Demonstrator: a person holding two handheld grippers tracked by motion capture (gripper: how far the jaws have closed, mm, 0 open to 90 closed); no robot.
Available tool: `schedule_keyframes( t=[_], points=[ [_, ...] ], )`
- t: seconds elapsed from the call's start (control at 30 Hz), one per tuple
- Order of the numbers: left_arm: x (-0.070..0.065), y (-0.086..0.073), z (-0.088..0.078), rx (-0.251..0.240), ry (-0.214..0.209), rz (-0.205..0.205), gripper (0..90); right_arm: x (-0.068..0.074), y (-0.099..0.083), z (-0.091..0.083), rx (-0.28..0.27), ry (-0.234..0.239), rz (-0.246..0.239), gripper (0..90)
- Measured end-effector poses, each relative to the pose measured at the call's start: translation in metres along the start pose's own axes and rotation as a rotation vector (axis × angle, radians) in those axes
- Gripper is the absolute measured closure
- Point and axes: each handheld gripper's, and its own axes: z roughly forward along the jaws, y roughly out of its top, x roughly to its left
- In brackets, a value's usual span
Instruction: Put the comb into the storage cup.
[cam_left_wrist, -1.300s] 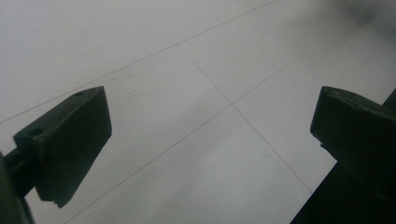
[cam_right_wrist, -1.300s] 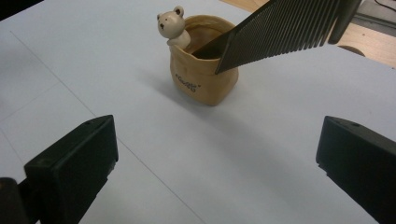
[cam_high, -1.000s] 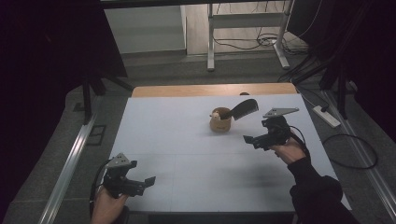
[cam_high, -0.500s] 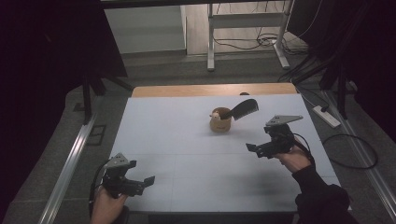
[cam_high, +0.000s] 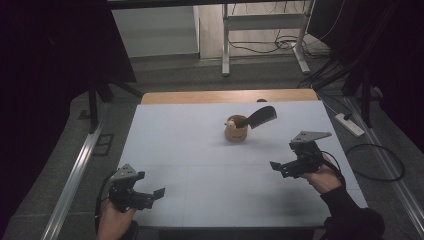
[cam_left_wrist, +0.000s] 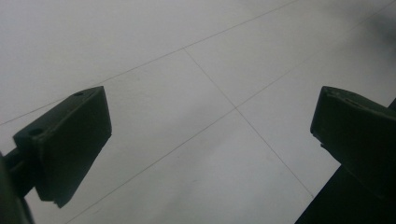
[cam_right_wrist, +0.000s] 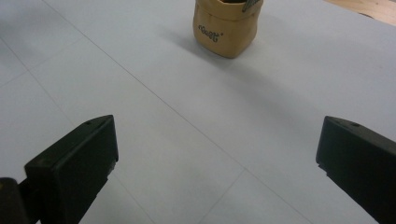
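A small tan pouch (cam_high: 236, 129) stands upright on the white table (cam_high: 200, 150), toward the back middle. A dark comb (cam_high: 261, 116) sticks out of it, leaning right. The right gripper view has the same pouch (cam_right_wrist: 227, 26) at the top, well beyond the jaws. My right gripper (cam_high: 278, 167) hovers at the right side of the table, open, nothing between its jaws (cam_right_wrist: 217, 163). Near the front left corner my left gripper (cam_high: 154, 196) is held open over bare table (cam_left_wrist: 212, 126).
A wooden strip (cam_high: 230, 96) runs along the table's far edge. Beyond it stand a metal frame (cam_high: 265, 30) and floor cables. A power strip (cam_high: 349, 124) lies on the floor at the right. A metal rail (cam_high: 75, 175) runs along the left.
My right gripper has drawn back from the pouch, toward the front right of the table. The left gripper has barely moved. Pouch and comb stay put.
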Motion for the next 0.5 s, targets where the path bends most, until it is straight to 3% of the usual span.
schedule_keyframes(
  t=[0.5],
  points=[
    [0.000,0.000,0.001,0.004,-0.002,-0.001,0.0,-0.002,-0.019,-0.016,0.000,-0.025,0.020,0.0]
  ],
)
